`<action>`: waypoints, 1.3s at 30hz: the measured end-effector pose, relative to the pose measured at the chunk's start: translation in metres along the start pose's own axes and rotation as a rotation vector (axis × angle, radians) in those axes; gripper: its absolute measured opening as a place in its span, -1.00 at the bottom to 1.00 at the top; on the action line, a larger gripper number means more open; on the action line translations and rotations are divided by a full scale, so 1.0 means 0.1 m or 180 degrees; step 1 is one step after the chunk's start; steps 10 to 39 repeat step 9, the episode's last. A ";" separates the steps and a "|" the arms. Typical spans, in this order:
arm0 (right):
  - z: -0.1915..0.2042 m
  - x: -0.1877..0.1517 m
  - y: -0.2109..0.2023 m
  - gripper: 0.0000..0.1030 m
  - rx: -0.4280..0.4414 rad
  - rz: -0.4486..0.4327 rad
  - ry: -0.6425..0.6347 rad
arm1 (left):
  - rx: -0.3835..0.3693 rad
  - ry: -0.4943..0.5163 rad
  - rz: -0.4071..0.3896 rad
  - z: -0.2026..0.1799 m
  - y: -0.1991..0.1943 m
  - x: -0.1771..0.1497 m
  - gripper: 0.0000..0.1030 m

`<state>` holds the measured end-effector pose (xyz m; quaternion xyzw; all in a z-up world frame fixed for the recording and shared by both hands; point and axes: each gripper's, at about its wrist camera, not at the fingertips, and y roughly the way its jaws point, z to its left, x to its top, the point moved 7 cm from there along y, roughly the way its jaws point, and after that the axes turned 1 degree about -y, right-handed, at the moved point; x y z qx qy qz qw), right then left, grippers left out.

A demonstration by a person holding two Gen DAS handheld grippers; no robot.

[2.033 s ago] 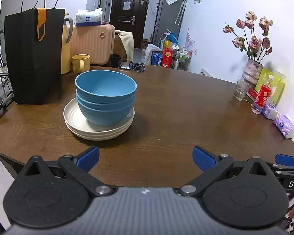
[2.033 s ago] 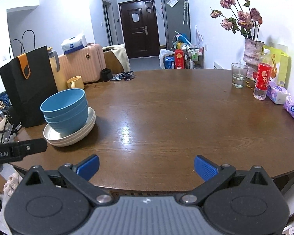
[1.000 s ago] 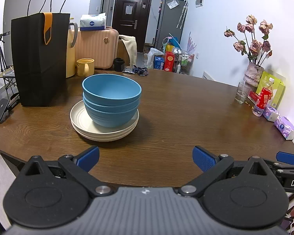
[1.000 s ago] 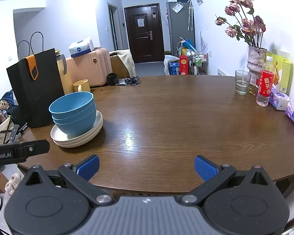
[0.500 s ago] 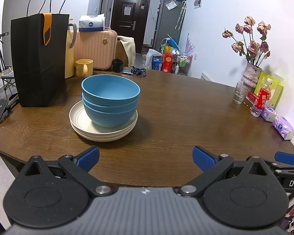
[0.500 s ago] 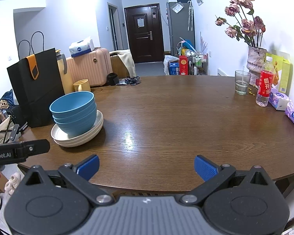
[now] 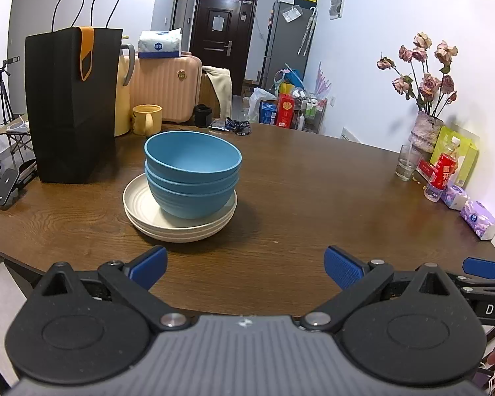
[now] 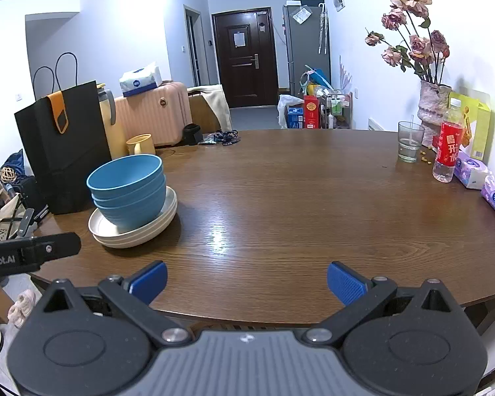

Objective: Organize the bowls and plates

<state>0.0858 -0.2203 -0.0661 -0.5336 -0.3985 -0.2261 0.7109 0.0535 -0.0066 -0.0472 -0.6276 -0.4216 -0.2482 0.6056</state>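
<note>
A: Bowls (image 7: 192, 171) and plates (image 7: 178, 222), how do they lie? Start from the near edge.

B: Nearest are the two grippers, both short of the stack. The left gripper (image 7: 246, 265) hangs over the tabletop (image 7: 313, 204) edge, jaws spread wide with nothing between them, aimed just right of the stack. The right gripper (image 8: 246, 280) sits further right of the stack, jaws likewise wide apart and empty.

A: And the stack itself?

B: Three blue bowls nested upright, one inside the next, resting on cream plates; I count about three rims. The bowls sit slightly off-centre on the top plate, so more bare plate shows on the side away from the right gripper. The top bowl is empty.

A: So which step is this?

B: I judge it fits two: a tidy pile just finished with both grippers drawn clear, or a pile about to be taken apart and sorted. The pictures alone do not settle it.

A: What would any move need?

B: A rim grasp on the top bowl would likely need a straight lift, since nested bowls can drag the one beneath.

A: Beyond the stack?

B: Behind it stands a black paper bag (image 7: 71, 105), contents hidden, and a yellow mug (image 7: 146, 119). Far to the stack's right, a glass (image 8: 410, 142) holding a little water, a red-labelled bottle (image 8: 448, 147) and a vase (image 8: 433, 109) of dried roses.
</note>
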 end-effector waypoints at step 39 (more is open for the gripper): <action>0.02 -0.02 0.02 1.00 0.0000 0.0025 0.0018 | -0.0047 0.0027 0.0000 0.01 0.03 0.02 1.00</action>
